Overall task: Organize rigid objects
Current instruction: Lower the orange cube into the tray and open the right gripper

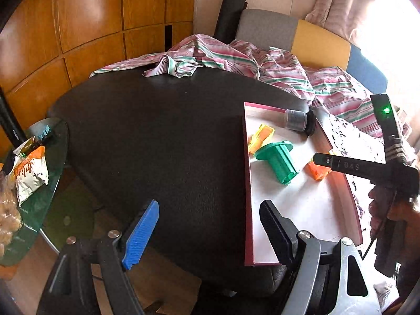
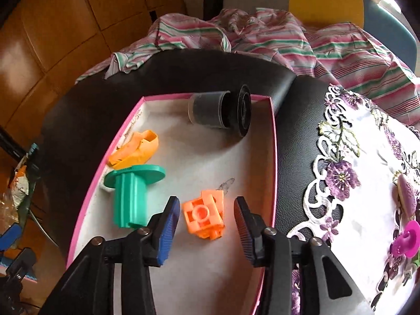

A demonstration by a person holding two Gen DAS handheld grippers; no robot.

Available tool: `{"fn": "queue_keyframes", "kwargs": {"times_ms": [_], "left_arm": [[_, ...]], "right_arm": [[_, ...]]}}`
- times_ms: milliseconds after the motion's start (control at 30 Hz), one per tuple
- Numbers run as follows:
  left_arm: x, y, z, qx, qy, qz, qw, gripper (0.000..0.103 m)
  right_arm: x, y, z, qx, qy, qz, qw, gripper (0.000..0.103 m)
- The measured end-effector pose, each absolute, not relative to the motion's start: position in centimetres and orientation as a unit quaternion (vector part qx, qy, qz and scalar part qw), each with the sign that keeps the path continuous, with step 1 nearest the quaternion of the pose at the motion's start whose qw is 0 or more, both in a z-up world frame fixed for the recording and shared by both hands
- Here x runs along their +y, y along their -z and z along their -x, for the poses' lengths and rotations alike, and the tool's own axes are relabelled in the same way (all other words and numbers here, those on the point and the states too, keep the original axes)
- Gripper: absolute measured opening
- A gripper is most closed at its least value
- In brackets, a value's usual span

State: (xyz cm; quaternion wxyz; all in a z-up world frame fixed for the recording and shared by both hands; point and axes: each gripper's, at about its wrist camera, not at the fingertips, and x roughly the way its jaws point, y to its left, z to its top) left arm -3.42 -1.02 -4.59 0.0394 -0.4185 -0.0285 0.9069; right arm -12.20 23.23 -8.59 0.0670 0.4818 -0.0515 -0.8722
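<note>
The right gripper [image 2: 207, 229] stood partly open around the orange plastic block [image 2: 204, 216], pads clear of it; the block lay in the near part of the pink-rimmed tray [image 2: 274, 141]. Lifting straight up would avoid nudging the ribbed green spool [image 2: 131, 197]. The left gripper [image 1: 210, 233] hung wide open, empty, over the smooth black table [image 1: 157, 136].

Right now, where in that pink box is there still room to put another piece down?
The pink box has bare floor in its middle, between the grey canister and the orange block, and along its near end. Its left side is crowded: the yellow-orange piece and green spool lie close together.
</note>
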Motion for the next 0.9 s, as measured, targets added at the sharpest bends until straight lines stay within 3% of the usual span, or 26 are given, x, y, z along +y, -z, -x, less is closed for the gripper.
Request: {"fn": "queue_keyframes", "kwargs": {"times_ms": [900], "left_arm": [[1.9,1.8,1.4,0.005,-0.919,0.388,0.074,0.080]], "right_arm": [[28.0,3.1,4.7,-0.038,0.906,-0.420,0.034,0.044]]}}
